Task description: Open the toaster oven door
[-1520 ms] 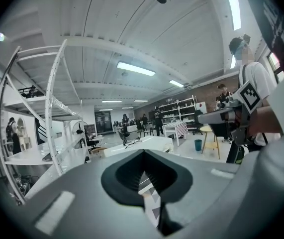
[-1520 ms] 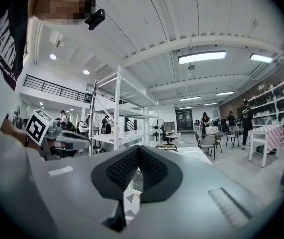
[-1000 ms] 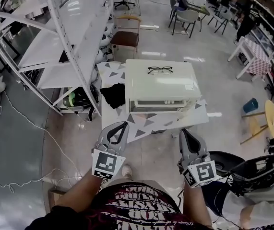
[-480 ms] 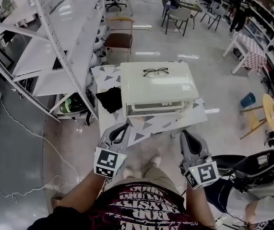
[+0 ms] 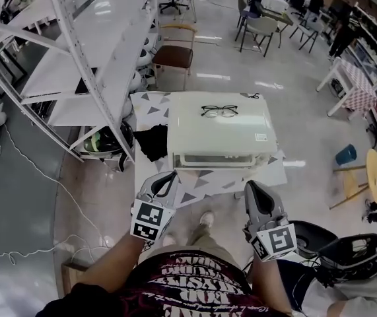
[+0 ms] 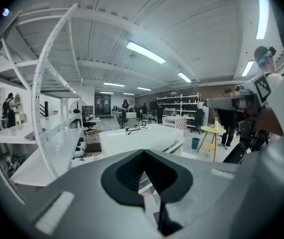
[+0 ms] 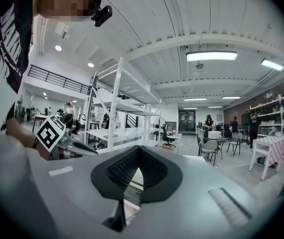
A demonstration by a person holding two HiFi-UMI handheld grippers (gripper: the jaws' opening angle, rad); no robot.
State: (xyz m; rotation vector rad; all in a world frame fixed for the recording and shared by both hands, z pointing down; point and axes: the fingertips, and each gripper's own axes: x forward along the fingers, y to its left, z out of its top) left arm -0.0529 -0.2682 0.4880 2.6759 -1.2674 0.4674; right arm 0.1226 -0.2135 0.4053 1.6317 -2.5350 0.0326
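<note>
A cream toaster oven (image 5: pixel 221 131) stands on a small table with a triangle-patterned cloth (image 5: pixel 198 189). Its front door (image 5: pixel 217 158) faces me and looks closed. A pair of glasses (image 5: pixel 219 111) lies on the oven's top. My left gripper (image 5: pixel 168 176) is shut and empty, held over the table's near left corner, short of the oven. My right gripper (image 5: pixel 253 186) is also shut and empty, just off the table's near right edge. In the left gripper view the oven (image 6: pixel 139 138) lies ahead beyond the shut left gripper (image 6: pixel 142 156). The right gripper (image 7: pixel 139 151) points past the oven.
White metal shelving (image 5: pixel 89 51) runs along the left. A black cloth (image 5: pixel 155 140) lies on the table left of the oven. Chairs (image 5: pixel 173 53) and tables stand behind. A bag (image 5: pixel 346 253) and a yellow round table (image 5: pixel 375 164) are to the right. A cable (image 5: pixel 16 170) trails on the floor.
The head view has shifted slightly and the oven sits a little nearer the grippers. Both grippers stay shut at the table's near edge.
</note>
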